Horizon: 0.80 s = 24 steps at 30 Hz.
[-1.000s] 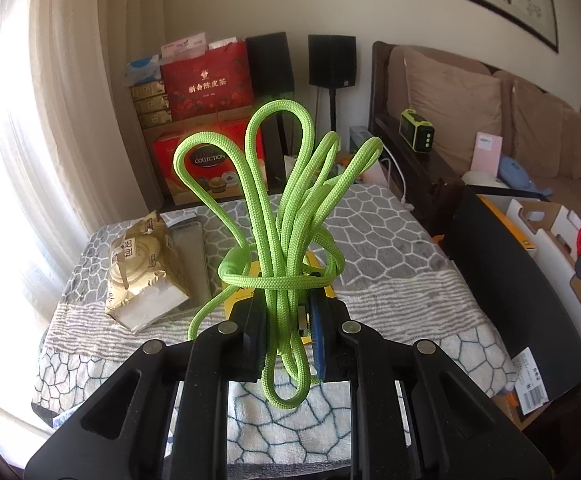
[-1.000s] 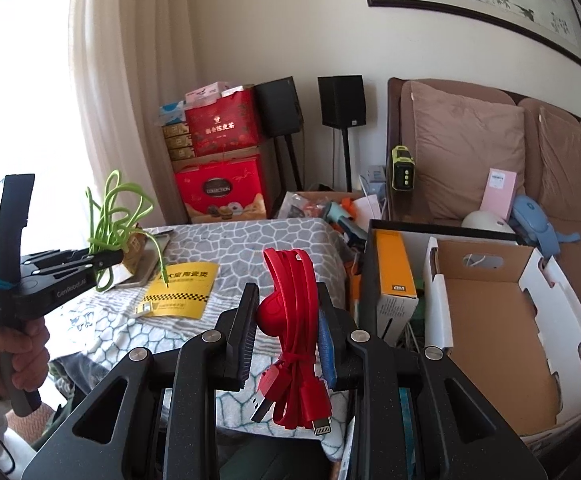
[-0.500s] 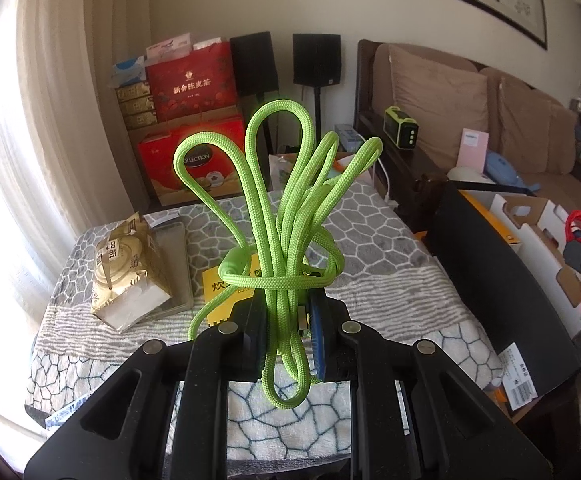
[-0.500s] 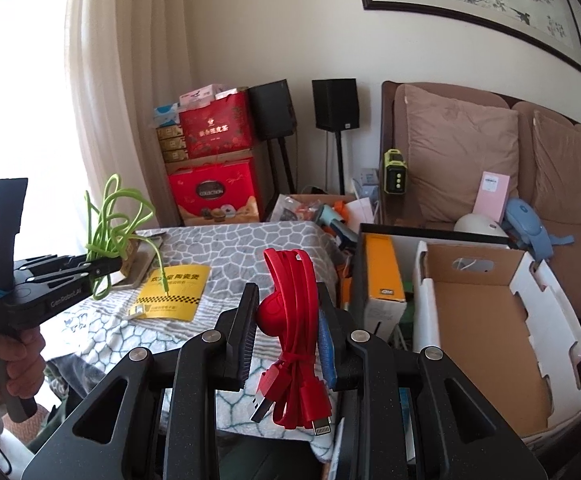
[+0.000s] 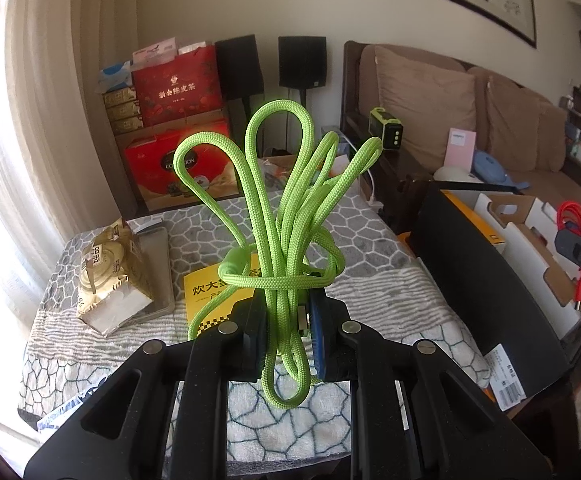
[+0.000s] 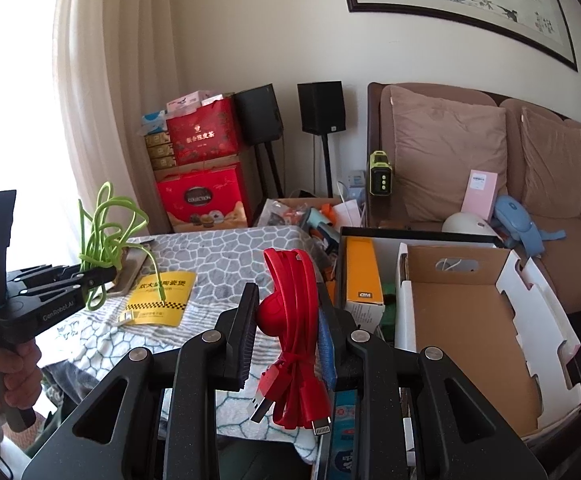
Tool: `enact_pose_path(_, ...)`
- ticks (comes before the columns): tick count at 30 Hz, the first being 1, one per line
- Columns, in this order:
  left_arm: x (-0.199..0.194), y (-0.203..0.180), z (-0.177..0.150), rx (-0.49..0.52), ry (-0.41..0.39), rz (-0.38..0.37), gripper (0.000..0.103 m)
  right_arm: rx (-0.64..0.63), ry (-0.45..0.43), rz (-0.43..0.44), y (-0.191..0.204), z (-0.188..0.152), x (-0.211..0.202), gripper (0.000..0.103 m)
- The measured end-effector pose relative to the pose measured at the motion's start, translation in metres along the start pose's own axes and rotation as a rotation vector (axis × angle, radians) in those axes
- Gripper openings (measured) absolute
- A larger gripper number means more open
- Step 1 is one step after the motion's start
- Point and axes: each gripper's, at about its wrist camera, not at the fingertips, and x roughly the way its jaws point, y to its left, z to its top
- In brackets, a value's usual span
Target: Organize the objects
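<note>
The left gripper (image 5: 286, 332) is clamped on a bundle of green cord (image 5: 286, 216), whose loops fan upward while a short loop hangs below the jaws. It is held above the table (image 5: 370, 264), which wears a grey cobble-print cloth. On that cloth, at about 10 o'clock from the left gripper, lies a gold packet (image 5: 108, 276) partly on a clear flat case (image 5: 156, 268); a yellow booklet (image 5: 206, 292) lies right behind the cord.

The right gripper (image 6: 290, 328) is clamped on a coil of red cable (image 6: 294, 320), tied at its waist, with a USB plug and a slim plug dangling below the jaws. From this view the left gripper (image 6: 90, 276) shows at 9 o'clock, with a hand (image 6: 6, 376) on its handle and the green cord (image 6: 106, 232) rising from it.

At 3 o'clock from the right gripper stands an open cardboard box (image 6: 462, 320) with white outer walls and a brown inside; I see nothing lying on its floor. Just left of it an orange carton (image 6: 360, 280) stands upright inside a larger black-rimmed box (image 6: 418, 234). Behind the table at 12 o'clock, a low carton (image 6: 306, 210) holds a jumble of small things I cannot make out. Red gift boxes (image 6: 202, 160) are stacked by the curtain, and a sofa (image 6: 490, 152) stands at 2 o'clock.
</note>
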Motion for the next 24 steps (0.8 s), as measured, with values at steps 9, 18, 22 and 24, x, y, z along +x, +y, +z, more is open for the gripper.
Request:
enact_pose_path(9,0.004,-0.007,-0.001,0.004,0.008,-0.028,0.016,0.007,-0.005,-0.018,-0.005,0.000,-0.001,0.026)
enact_pose_path(18,0.003,-0.017,0.002,0.020,-0.002,-0.052,0.016,0.024,-0.007,-0.037,-0.015,0.001,-0.003,0.026)
enact_pose_path(22,0.004,-0.020,0.003,0.020,-0.002,-0.059,0.016,0.019,-0.016,-0.069,-0.021,0.002,-0.006,0.026)
enact_pose_path(24,0.003,-0.021,0.003,0.021,-0.002,-0.061,0.016,0.027,-0.016,-0.075,-0.024,0.001,-0.007,0.026)
